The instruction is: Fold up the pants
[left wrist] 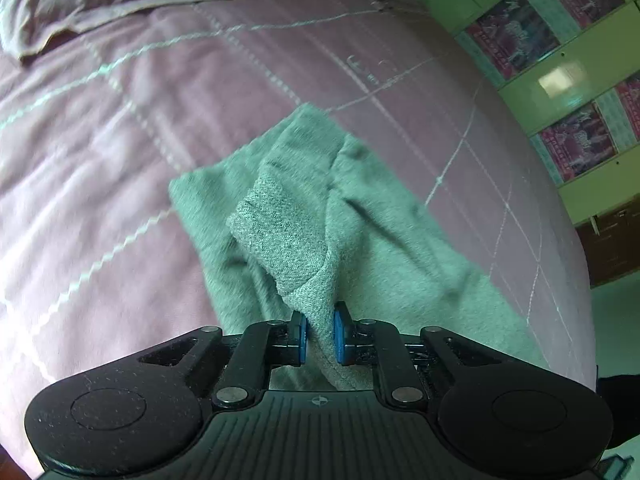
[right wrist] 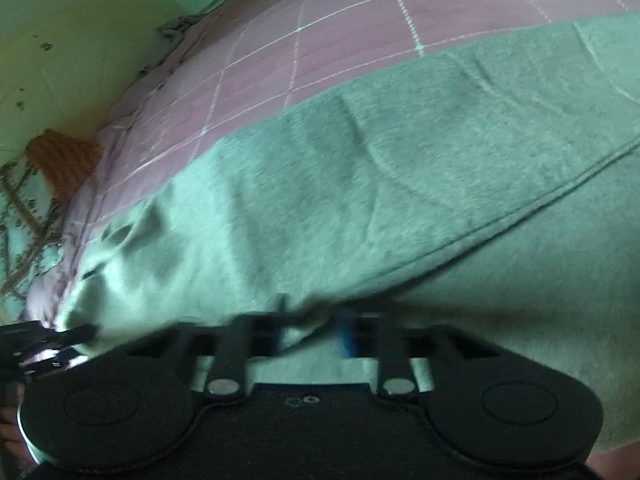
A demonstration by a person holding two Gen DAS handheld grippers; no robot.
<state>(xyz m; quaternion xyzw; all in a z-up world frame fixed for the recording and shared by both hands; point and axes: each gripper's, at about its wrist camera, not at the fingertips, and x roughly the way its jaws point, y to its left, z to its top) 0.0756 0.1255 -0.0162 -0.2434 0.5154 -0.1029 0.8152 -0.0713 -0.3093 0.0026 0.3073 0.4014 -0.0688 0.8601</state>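
Observation:
The grey-green fleece pants lie on a pink quilted bedspread. My left gripper is shut on the ribbed cuff of a pant leg, held up above the rest of the fabric. In the right wrist view the pants spread wide across the bed, with a seam running diagonally. My right gripper is blurred and pressed into a fold of the pants, with fabric between its blue pads. The other gripper's tip pinches the pants at the lower left.
The pink bedspread has a white grid pattern. A rumpled pink pillow or sheet lies at the far end. Green cupboard doors with pink posters stand to the right. A green wall and an orange cloth are by the bed's left edge.

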